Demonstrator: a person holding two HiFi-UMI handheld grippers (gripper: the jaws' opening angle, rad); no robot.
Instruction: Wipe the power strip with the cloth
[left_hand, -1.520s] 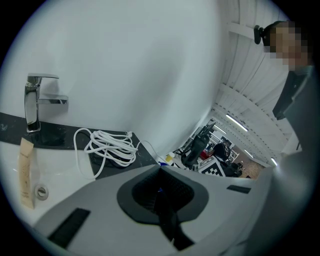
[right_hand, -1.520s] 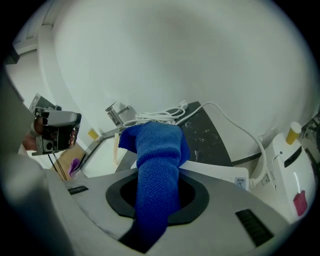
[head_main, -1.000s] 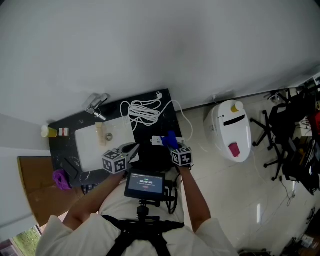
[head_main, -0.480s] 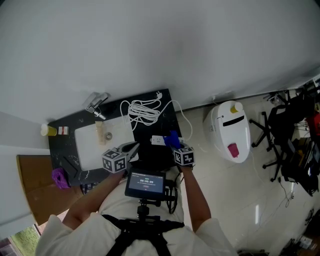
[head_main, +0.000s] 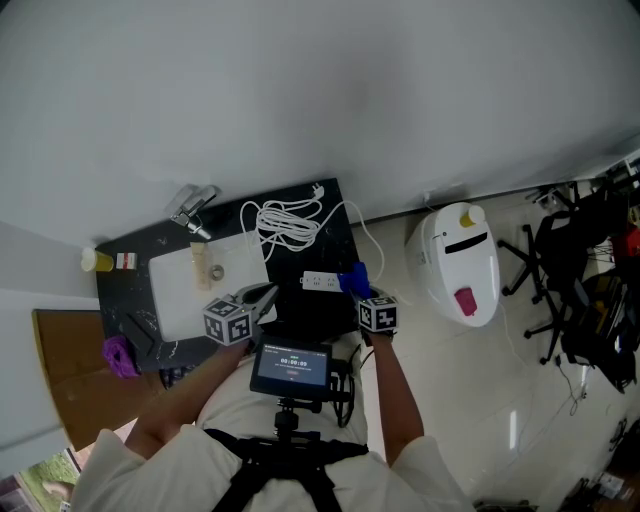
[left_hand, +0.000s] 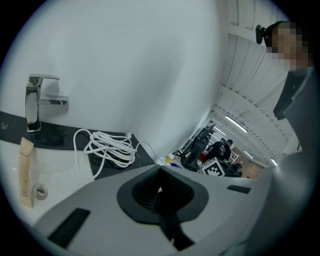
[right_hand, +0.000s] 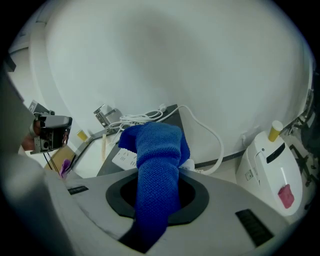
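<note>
Your right gripper (right_hand: 158, 146) pinches the blue cloth (right_hand: 156, 172), whose bunched end sits at the right end of the white power strip (head_main: 322, 283) on the dark counter (head_main: 135, 255), near the coiled cord (head_main: 285, 222). Your left gripper (left_hand: 159, 189) has its jaws pressed together, empty.

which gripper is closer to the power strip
Right. The right gripper, shut on the blue cloth, is at the right end of the power strip; the left gripper is farther to its left, by the sink.
</note>
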